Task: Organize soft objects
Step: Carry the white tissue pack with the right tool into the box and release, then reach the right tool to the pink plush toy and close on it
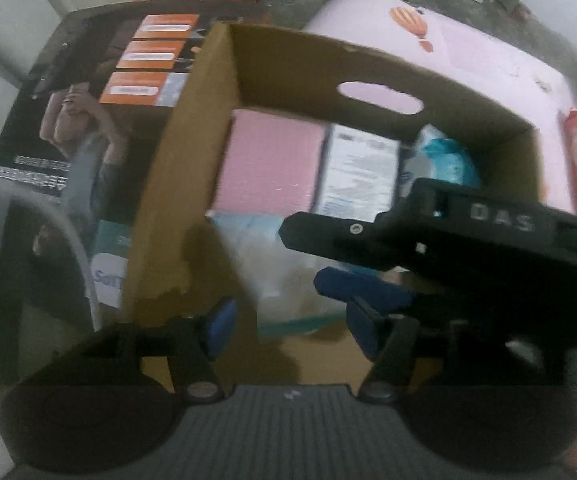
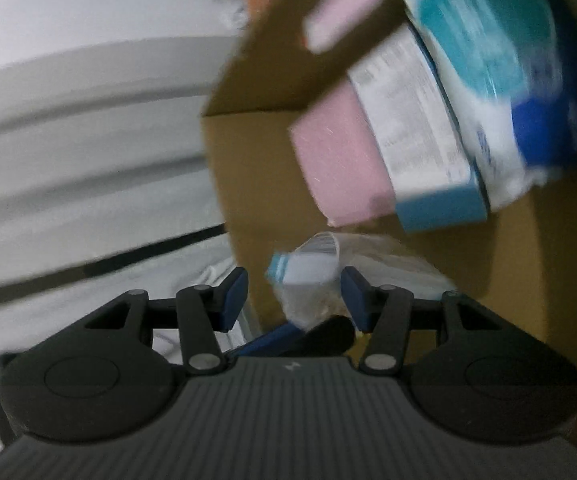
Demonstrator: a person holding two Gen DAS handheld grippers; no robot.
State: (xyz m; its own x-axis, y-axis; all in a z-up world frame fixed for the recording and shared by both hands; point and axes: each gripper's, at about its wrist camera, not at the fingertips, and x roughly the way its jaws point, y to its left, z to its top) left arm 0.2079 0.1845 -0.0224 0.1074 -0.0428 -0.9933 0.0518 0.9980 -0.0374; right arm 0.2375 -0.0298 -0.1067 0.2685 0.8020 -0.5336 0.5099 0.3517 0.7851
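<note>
A pink table [image 1: 488,60] carried the cardboard box [image 1: 192,128] with a pink pack [image 1: 268,164] inside. My left gripper [image 1: 288,328] hung partly open, nothing pinched, above a clear bag [image 1: 264,264]. My right gripper [image 2: 294,300] stood partly open around that clear bag [image 2: 320,280]; grip unclear from blur.

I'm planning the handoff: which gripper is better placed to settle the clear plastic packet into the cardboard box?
Right. The right gripper already has the clear plastic packet between its pads inside the cardboard box; the left gripper hovers empty above.
</note>
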